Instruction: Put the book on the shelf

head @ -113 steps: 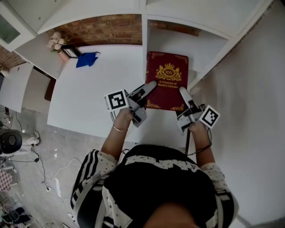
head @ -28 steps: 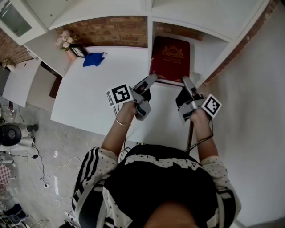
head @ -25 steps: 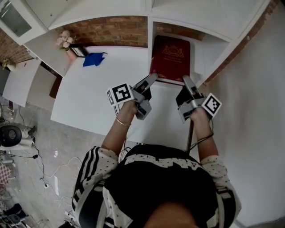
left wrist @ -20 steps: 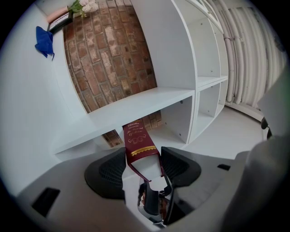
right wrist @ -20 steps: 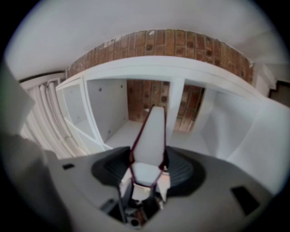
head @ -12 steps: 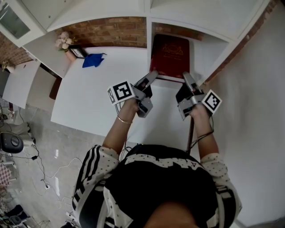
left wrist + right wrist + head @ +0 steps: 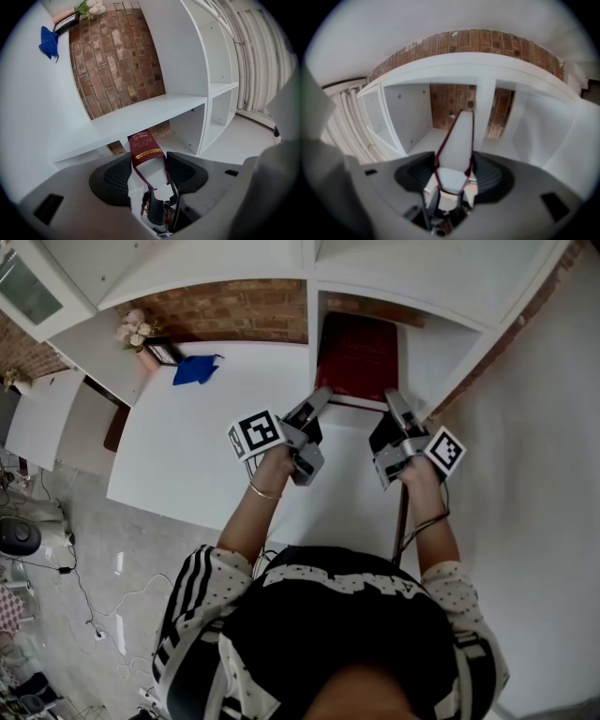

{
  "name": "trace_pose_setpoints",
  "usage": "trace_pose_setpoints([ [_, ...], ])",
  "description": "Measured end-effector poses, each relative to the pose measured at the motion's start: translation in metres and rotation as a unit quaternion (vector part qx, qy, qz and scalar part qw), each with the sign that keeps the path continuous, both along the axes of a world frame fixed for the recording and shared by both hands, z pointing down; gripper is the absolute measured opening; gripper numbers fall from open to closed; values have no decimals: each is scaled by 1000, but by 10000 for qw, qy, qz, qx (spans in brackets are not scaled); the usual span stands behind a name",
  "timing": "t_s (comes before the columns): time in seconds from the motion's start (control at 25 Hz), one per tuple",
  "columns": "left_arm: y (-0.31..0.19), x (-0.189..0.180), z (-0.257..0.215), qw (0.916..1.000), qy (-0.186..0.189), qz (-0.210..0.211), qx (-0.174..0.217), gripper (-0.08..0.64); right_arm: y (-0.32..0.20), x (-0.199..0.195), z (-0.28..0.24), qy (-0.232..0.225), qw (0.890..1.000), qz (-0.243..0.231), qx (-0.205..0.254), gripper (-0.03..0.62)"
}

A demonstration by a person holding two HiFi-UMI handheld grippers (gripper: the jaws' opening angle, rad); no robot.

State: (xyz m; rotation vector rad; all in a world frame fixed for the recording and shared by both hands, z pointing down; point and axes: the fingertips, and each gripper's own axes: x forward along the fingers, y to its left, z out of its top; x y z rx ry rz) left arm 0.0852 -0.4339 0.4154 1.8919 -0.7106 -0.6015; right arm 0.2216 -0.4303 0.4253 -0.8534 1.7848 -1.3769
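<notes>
One white surface [image 7: 216, 427] runs back to a brick wall [image 7: 234, 310] under your shelf [image 7: 441, 343]. The book [image 7: 356, 357] sits mostly inside the right bay. Your left claw [image 7: 149, 164] and right claw [image 7: 454, 168] each pinch its near edge.

Maroon hardcover book [image 7: 356, 354] with gold lettering and trim, cover up, lying level and pushed most of the way into the lower right compartment of the white shelf [image 7: 424, 348]. Near edge just short of the shelf front, pinched at both corners by left gripper [image 7: 320, 399] and right gripper [image 7: 393, 401].
</notes>
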Motion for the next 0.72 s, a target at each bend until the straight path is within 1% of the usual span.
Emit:
trace_pose_setpoints([
  [0.08, -1, 0, 0, 10000, -59, -31, 19, 261, -1, 0, -1, 6, 10000, -19, 53, 255],
  [0.16, -3, -1, -1, 10000, -73, -59, 31, 259, -3, 0, -2, 126, 9998, 7, 123, 256],
  [0.32, -6, -2, -2, 9999, -83, -133, 20, 259, -2, 2, -5, 379, 9990, 101, 212, 284],
  [0.72, -12, -5, -2, 9991, -201, -380, 54, 258, 23, 1, -5, 217, 9993, -40, 286, 285],
])
